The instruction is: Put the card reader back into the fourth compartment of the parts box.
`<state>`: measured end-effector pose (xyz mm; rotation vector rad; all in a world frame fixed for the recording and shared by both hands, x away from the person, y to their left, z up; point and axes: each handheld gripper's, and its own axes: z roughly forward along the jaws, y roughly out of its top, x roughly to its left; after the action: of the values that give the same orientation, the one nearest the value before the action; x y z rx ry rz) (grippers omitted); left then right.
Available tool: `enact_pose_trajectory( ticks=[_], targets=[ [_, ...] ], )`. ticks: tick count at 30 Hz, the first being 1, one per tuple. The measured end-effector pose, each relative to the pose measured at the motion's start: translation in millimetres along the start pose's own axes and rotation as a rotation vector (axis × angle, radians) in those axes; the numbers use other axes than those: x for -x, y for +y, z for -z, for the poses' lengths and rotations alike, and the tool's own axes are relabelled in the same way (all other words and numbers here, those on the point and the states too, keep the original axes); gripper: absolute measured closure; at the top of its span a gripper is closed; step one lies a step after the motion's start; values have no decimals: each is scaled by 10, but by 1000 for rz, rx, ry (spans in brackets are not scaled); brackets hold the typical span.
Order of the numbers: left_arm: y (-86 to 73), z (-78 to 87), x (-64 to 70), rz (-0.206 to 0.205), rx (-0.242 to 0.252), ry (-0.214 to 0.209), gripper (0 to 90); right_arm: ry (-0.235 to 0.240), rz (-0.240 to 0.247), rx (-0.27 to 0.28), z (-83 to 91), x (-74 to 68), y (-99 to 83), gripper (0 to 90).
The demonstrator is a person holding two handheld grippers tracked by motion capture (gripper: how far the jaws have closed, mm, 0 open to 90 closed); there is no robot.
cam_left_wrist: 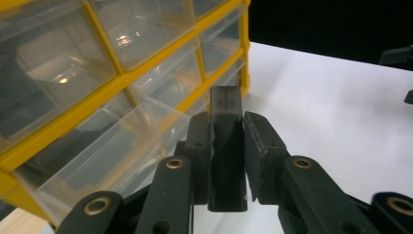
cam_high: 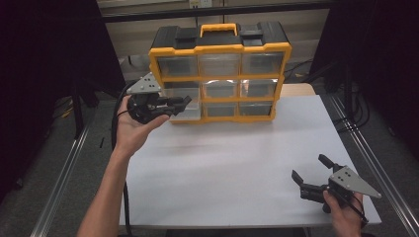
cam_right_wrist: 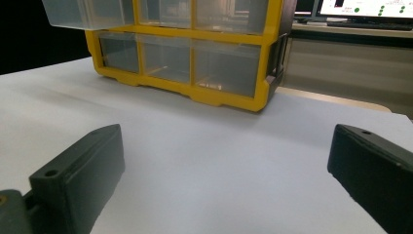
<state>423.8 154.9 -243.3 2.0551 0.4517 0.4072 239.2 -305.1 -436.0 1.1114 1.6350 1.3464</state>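
Observation:
A yellow and black drawer organizer (cam_high: pixel 220 49) (cam_left_wrist: pixel 122 80) (cam_right_wrist: pixel 219 36) with clear drawers stands at the back of the white table (cam_high: pixel 222 163). Its middle-row left drawer (cam_high: pixel 190 113) (cam_left_wrist: pixel 112 146) (cam_right_wrist: pixel 87 12) is pulled out. My left gripper (cam_high: pixel 187 101) (cam_left_wrist: pixel 227 122) hovers just over that drawer, shut on a small black block (cam_left_wrist: pixel 225 100) that sticks out past the jaws. My right gripper (cam_high: pixel 310 167) (cam_right_wrist: pixel 227 134) is low over the table's near right corner, open, jaws wide apart with nothing between them, pointing toward the organizer.
Metal rails (cam_high: pixel 64 173) run along both sides of the table. A strip of bare wood (cam_high: pixel 296 89) shows to the right behind the organizer. A lit monitor (cam_right_wrist: pixel 365 7) stands beyond the table. Dark cables (cam_high: pixel 356 113) lie at the far right.

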Motion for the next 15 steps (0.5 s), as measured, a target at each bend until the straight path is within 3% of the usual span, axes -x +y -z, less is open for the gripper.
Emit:
enact_pose_trajectory(
  ticks=[8, 15],
  targets=[
    [101, 65, -54, 0, -1, 1, 738, 3, 0, 0, -7, -1, -1, 2],
    [199, 79, -151, -16, -48, 19, 739, 2, 0, -1, -6, 1, 0, 2]
  ],
)
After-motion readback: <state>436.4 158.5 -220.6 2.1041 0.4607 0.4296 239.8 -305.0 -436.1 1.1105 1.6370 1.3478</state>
